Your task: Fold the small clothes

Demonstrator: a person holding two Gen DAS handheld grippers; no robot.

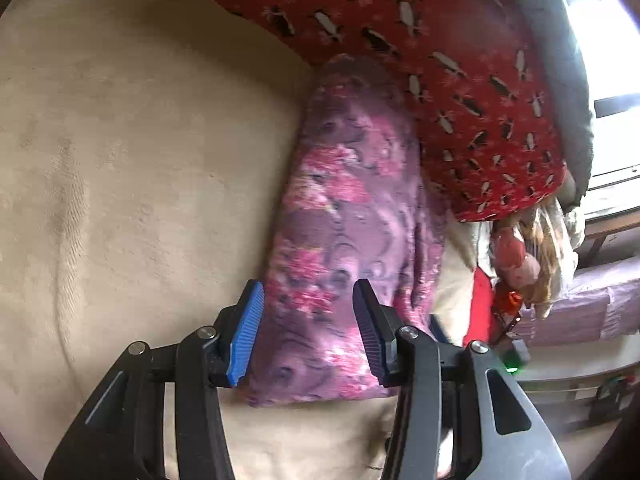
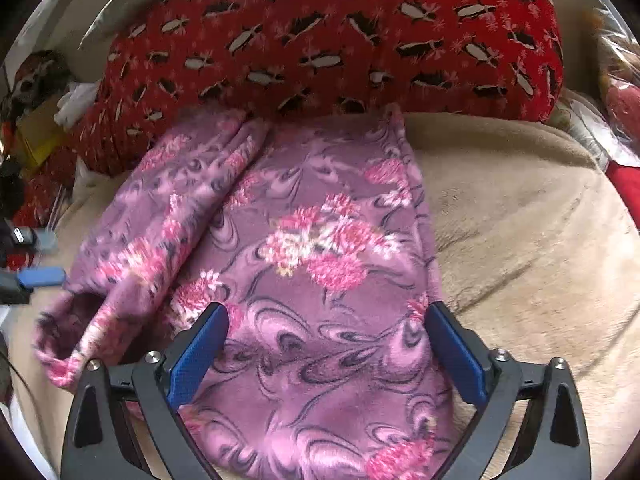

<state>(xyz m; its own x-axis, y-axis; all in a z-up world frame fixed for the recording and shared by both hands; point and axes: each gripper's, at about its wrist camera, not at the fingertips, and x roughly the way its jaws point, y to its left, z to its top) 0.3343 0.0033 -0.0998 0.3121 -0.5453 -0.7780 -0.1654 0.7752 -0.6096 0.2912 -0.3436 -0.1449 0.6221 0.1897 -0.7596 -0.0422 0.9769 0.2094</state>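
A purple fleece garment with pink flowers (image 2: 312, 248) lies on a beige blanket (image 2: 520, 240). Its left part is folded over into a narrower band (image 2: 168, 216). My right gripper (image 2: 326, 318) is open just above the garment's near end, its blue pads on either side of the cloth. In the left wrist view the same garment (image 1: 344, 216) shows edge-on as a thick folded strip. My left gripper (image 1: 308, 292) is open over its near end, holding nothing. The left gripper's blue fingertip (image 2: 42, 276) shows at the left edge of the right wrist view.
A red blanket with a black and white print (image 2: 340, 40) is heaped behind the garment, also in the left wrist view (image 1: 460, 80). The beige blanket (image 1: 140, 160) spreads left of the garment. Clutter and a soft toy (image 1: 520, 260) sit at the right.
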